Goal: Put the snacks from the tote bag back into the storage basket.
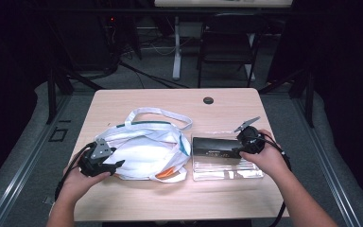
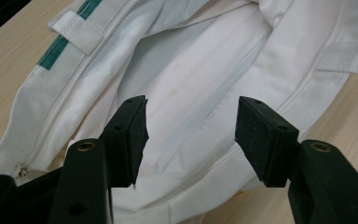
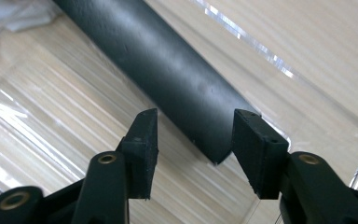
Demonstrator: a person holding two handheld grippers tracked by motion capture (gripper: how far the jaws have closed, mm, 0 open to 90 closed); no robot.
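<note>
A white cloth bag (image 1: 142,151) with green trim lies flat on the left half of the wooden table (image 1: 170,201). My left gripper (image 1: 119,164) stands open at the bag's left end, its jaws just above the white cloth (image 2: 205,84) with nothing clamped. To the right is a clear plastic tray (image 1: 227,172) holding a long black box (image 1: 215,147). My right gripper (image 1: 237,151) is at the box's right end. In the right gripper view the dark box's end (image 3: 168,60) reaches between the open jaws (image 3: 193,140), close to the right pad (image 3: 254,149) and clear of the left one.
The bag's white strap (image 1: 160,113) loops toward the back of the table. Something orange (image 1: 163,175) peeks from the bag's front edge. A round cable hole (image 1: 208,100) sits near the far edge. A dark chair (image 1: 227,42) stands behind the table.
</note>
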